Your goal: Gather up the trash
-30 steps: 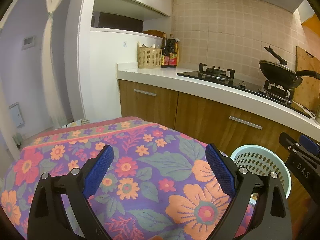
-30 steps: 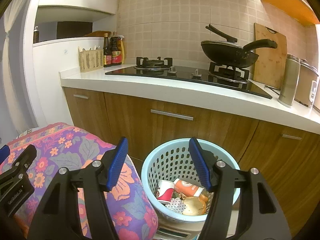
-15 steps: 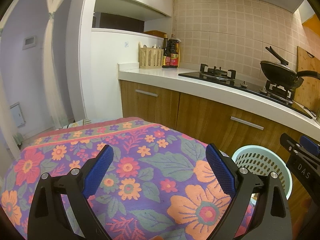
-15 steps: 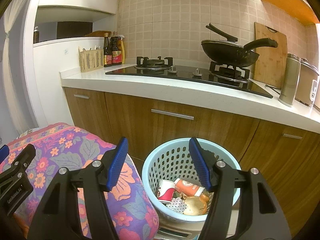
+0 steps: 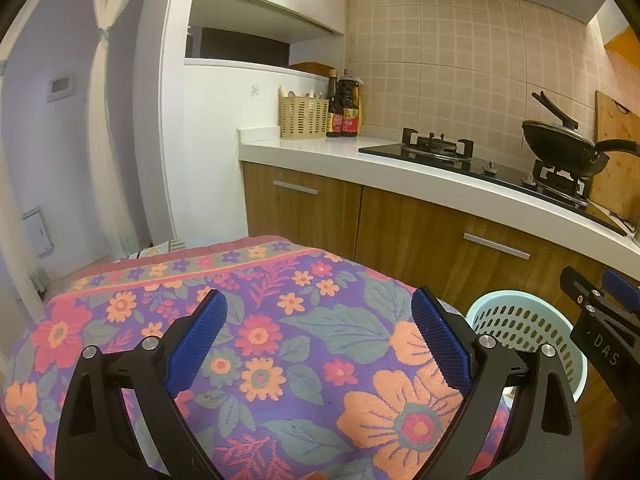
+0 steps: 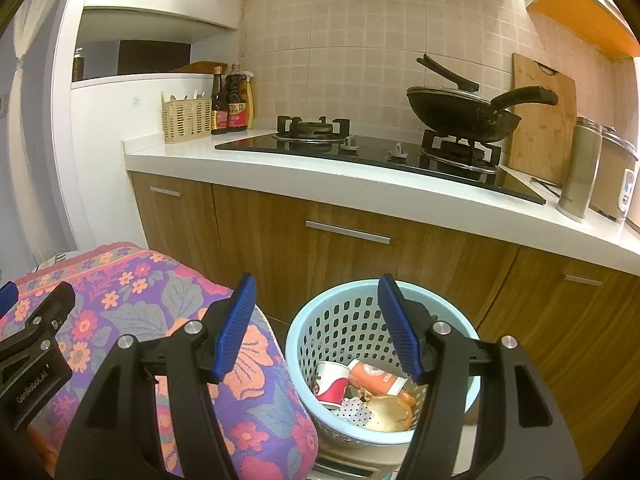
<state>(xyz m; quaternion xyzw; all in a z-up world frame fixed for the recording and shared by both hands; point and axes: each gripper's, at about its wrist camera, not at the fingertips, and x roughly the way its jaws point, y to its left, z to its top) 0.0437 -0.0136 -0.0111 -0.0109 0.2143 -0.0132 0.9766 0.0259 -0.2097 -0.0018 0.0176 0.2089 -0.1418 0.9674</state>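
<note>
— So, where's the trash (image 6: 362, 394)?

— In the blue basket (image 6: 304, 332), on the floor against the cabinets: a cup, a tube, some crumpled bits. Gathered there, I'd say, because that's where it belongs.

— And the grippers?

— Both empty. The right gripper (image 6: 316, 326) hangs over the basket, fingers apart. The left gripper (image 5: 318, 338) is over the floral cloth (image 5: 260, 320), fingers wide apart too.

— Anything left on the cloth?

— None that I can see, but its near edge is cut off and the fingers cover part of it. The basket's bottom is hidden too.
</note>
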